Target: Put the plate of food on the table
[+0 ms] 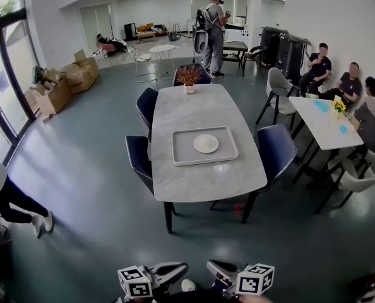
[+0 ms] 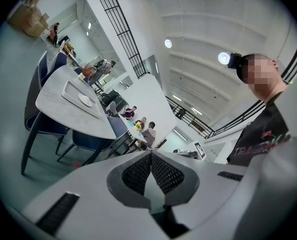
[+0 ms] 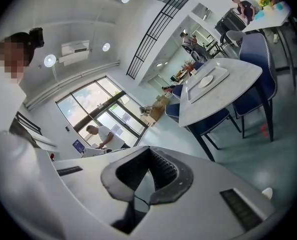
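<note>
A long grey marble bench [image 1: 200,177] stands with dark blue chairs [image 1: 276,149] along its sides. A pale rectangular tray [image 1: 182,151] lies midway between its long edges, toward the near end. The left tool [image 2: 151,158] and right tool [image 3: 149,153] are both clenched, jaws pressed together, well short of the bench. A white plate [image 1: 206,143] sits at the tray's centre.
</note>
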Motion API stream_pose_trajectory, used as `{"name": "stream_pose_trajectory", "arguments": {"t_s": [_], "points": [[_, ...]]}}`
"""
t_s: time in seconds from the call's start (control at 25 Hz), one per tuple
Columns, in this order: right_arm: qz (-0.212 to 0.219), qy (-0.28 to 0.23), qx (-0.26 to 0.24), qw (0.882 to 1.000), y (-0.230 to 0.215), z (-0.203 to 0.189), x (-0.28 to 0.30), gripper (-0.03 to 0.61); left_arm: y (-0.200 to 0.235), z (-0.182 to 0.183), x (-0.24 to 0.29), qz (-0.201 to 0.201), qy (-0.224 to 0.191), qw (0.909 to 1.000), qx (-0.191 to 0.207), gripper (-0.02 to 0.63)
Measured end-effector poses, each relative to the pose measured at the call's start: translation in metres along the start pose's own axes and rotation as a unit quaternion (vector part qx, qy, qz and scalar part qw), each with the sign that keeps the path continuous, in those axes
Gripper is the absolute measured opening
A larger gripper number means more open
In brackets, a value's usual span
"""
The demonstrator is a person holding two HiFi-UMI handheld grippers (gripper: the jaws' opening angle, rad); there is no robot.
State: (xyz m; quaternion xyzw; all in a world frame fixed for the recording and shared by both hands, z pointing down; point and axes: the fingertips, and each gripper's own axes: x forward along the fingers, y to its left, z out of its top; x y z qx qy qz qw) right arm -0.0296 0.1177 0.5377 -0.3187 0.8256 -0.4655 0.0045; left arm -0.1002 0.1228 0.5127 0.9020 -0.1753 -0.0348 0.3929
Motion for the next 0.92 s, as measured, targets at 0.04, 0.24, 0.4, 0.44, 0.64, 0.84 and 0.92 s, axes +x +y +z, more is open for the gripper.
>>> {"name": "stream_pose_trajectory", "arguments": {"t_s": [0.04, 0.24, 0.4, 0.44, 0.64, 0.84, 0.92], "points": [[0.000, 0.001, -0.001, 1.000, 0.000, -0.001, 0.001, 0.008, 0.000, -0.001, -0.001, 0.000, -0.001, 1.0000, -0.001, 0.006], [-0.003, 0.002, -0.001, 1.000, -0.003, -0.002, -0.001, 0.008, 0.000, -0.004, -0.003, 0.005, -0.005, 1.0000, -0.005, 0.006], [-0.003, 0.004, -0.004, 1.000, 0.000, -0.003, 0.002, 0.008, 0.003, -0.006, -0.010, 0.005, -0.014, 0.9998, -0.016, 0.006], [-0.005, 0.003, -0.007, 1.000, -0.001, -0.002, 0.001, 0.008, 0.005, -0.006, -0.011, 0.006, -0.016, 0.9997, -0.016, 0.006], [-0.011, 0.004, -0.011, 1.000, -0.005, -0.002, 0.000, 0.008, 0.008, -0.011, -0.013, 0.010, -0.017, 0.9997, -0.014, 0.006], [0.003, 0.015, -0.004, 1.000, 0.004, -0.005, 0.005, 0.008, 0.005, -0.008, -0.016, 0.014, -0.020, 0.9995, -0.018, 0.006], [0.003, 0.013, -0.008, 1.000, 0.005, -0.005, 0.006, 0.008, 0.004, -0.007, -0.017, 0.014, -0.022, 0.9995, -0.019, 0.006]]}}
